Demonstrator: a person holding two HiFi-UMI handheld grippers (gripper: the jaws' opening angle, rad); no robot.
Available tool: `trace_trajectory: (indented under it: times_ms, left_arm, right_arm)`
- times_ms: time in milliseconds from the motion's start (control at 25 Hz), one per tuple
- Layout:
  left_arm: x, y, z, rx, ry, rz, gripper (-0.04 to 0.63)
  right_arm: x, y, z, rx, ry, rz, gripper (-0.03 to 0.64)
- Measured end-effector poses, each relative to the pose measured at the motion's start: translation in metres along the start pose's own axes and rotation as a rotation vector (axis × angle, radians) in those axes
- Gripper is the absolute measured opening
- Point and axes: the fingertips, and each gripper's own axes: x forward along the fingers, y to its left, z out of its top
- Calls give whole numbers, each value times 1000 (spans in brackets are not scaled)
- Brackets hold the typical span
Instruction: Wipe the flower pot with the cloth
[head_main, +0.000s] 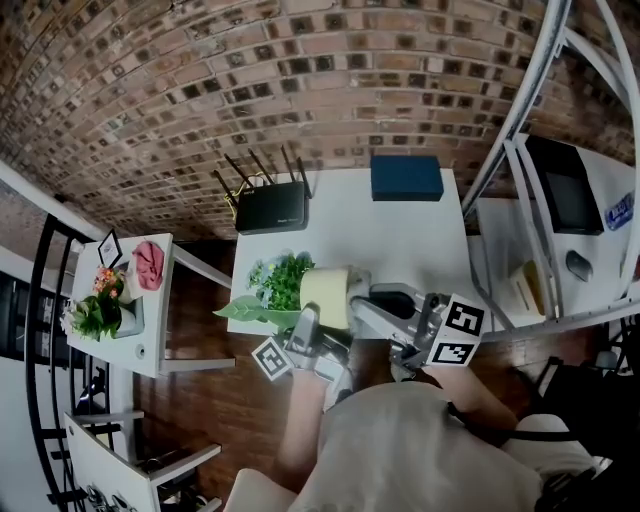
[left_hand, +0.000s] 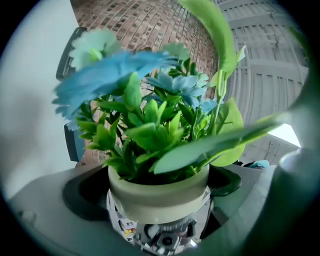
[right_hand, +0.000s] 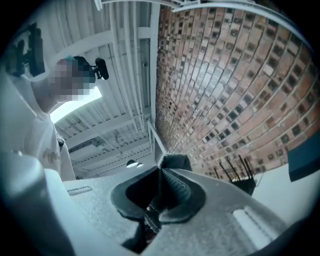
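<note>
We wear a pale grey top (head_main: 420, 450); our left gripper (head_main: 308, 328) and right gripper (right_hand: 169, 167) are grey, each bearing a white cube (head_main: 456, 332) (black square markers).

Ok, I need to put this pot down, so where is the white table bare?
Bare: the middle and right of the white table, between the router, the blue box and the right edge. Crowded: its front left, where the left tongs hold the flower pot with the right tongs beside it. The side table is free at its near end.
</note>
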Motion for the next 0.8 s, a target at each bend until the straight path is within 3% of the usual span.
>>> trace_trajectory:
  times_ms: [80,160,240,360,560,680,800]
  left_arm:
    - [-1,-6,-8,-2,17,-18,621]
    - [2,-21,-13,-32,6,-80,621]
    - [7,-33,-10,-51,-24,-127,621]
    - [12,-35,-4,-18,-24,-112,621]
    - [5,-2,5,124,30,47,621]
    - [-13,23,15,177,37,143,621]
    - [-41,62,29,260,80,310,621]
  right_arm:
    - [-1,-12,22,-94,-67,-67,5]
    - [-5,-32,25,-174,-50,-159,5]
    - [-14,-50,13,-154,-4,-231,5]
    - [-27,-52,-15,-33,23,-244,5]
    - [-18,-19,-51,58,52,-159,5]
    - [-14,3,-46,27,31,-103,5]
    - [-14,11,-44,2,13,-89,5]
